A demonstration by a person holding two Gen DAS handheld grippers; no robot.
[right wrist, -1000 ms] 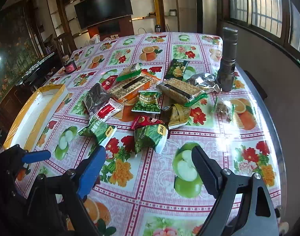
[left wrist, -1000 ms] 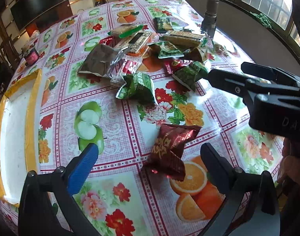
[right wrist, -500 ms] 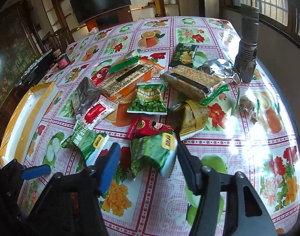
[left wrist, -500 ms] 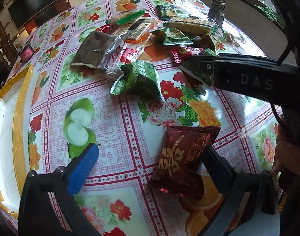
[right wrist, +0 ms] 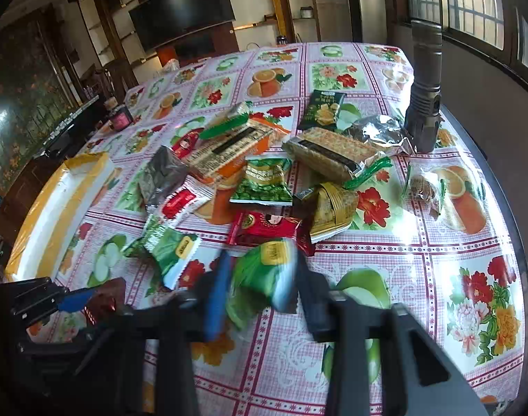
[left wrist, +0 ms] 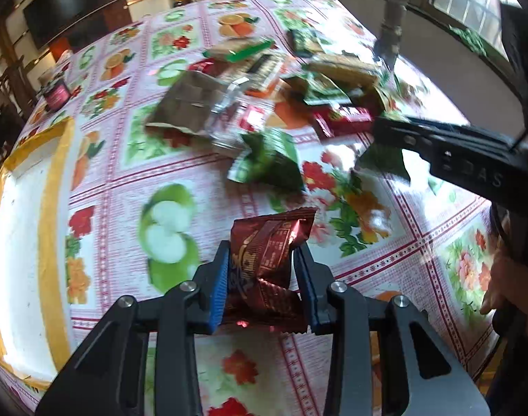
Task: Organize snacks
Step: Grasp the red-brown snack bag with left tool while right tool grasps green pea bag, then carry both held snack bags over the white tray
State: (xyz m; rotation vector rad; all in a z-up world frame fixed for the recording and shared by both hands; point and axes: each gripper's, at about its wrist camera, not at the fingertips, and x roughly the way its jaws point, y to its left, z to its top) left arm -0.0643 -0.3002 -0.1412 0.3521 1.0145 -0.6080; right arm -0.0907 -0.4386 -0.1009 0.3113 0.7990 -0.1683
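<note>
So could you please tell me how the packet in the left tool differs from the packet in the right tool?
The left tool has a dark red packet with gold print; the right tool has a green packet with a yellow label. The red packet looks crumpled and sharp; the green packet is motion-blurred. Both tools are closing, pads on shiny snack packets.

A dark red packet, a green packet, and a pink-checked tablecloth printed with fruit and flowers.
</note>
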